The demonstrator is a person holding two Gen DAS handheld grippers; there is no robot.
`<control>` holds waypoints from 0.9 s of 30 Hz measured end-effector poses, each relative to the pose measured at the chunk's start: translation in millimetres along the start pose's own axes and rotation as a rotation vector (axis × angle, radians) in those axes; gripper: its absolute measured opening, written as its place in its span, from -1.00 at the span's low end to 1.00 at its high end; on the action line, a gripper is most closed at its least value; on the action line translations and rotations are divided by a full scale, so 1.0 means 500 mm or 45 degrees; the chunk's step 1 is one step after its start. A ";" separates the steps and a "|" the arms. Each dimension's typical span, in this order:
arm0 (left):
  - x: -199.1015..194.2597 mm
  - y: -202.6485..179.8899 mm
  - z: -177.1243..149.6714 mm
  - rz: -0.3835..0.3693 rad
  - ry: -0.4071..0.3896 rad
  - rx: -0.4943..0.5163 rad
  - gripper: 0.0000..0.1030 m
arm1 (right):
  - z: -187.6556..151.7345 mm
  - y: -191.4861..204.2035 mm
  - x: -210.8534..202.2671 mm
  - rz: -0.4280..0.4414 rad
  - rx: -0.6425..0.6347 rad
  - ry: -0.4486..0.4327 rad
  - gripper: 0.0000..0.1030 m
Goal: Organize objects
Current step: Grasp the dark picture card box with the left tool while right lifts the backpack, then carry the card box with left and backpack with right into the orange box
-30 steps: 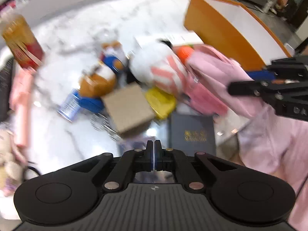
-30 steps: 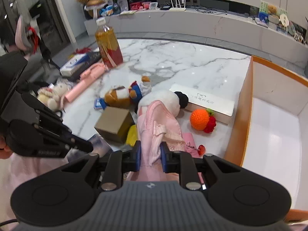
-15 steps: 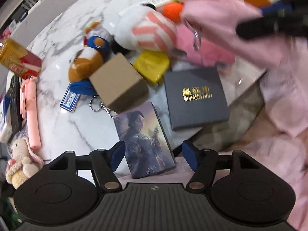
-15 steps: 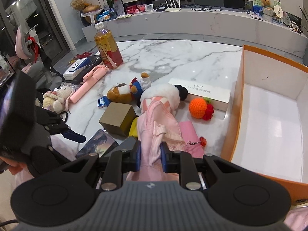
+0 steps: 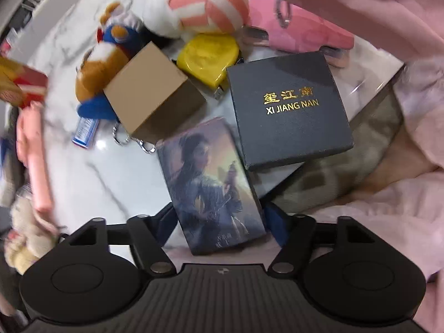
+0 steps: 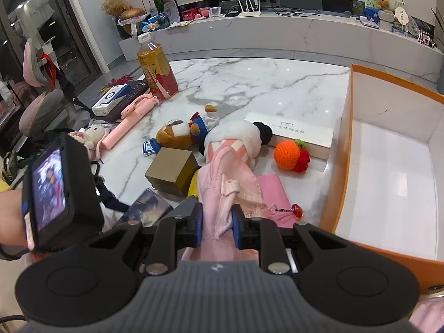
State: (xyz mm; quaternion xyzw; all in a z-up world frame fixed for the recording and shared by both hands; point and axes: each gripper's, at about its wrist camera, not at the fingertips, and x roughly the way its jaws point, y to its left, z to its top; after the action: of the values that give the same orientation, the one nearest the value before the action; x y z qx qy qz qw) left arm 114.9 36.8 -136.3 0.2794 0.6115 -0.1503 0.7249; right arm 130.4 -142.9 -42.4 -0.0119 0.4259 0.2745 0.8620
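Note:
My left gripper (image 5: 220, 229) is open, its blue-padded fingers on either side of the near end of a picture-printed box (image 5: 211, 183) lying on the marble table (image 5: 116, 172); contact cannot be told. My right gripper (image 6: 217, 226) is shut on a pink cloth pouch (image 6: 224, 183) and holds it above the table's near edge. The open orange-walled box (image 6: 388, 166) stands at the right in the right wrist view. A dark "XI JIANG NAN" box (image 5: 288, 111) lies beside the picture box.
A brown cardboard cube (image 5: 155, 94), yellow tape measure (image 5: 211, 55), striped white plush (image 5: 199, 5), bear plush (image 5: 102, 63) and keyring (image 5: 133, 141) crowd the middle. An orange knitted fruit (image 6: 291, 155), white glasses case (image 6: 294, 136), tea bottle (image 6: 156, 69) and pink stick (image 6: 130, 122) lie further off.
My left gripper went from shut to open and dropped toward the picture box, which now lies between its fingers. My right gripper kept its hold on the pink pouch and rose slightly.

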 end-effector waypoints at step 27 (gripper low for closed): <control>-0.241 0.024 -0.030 0.061 -0.507 -0.201 0.35 | -0.004 -0.022 -0.088 0.075 0.045 -0.118 -0.57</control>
State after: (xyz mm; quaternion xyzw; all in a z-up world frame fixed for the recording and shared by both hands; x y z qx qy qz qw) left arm 84.5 40.4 -18.3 0.2008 0.4594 -0.1370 0.8543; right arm 112.8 -173.0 -13.6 0.0288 0.3903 0.2924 0.8725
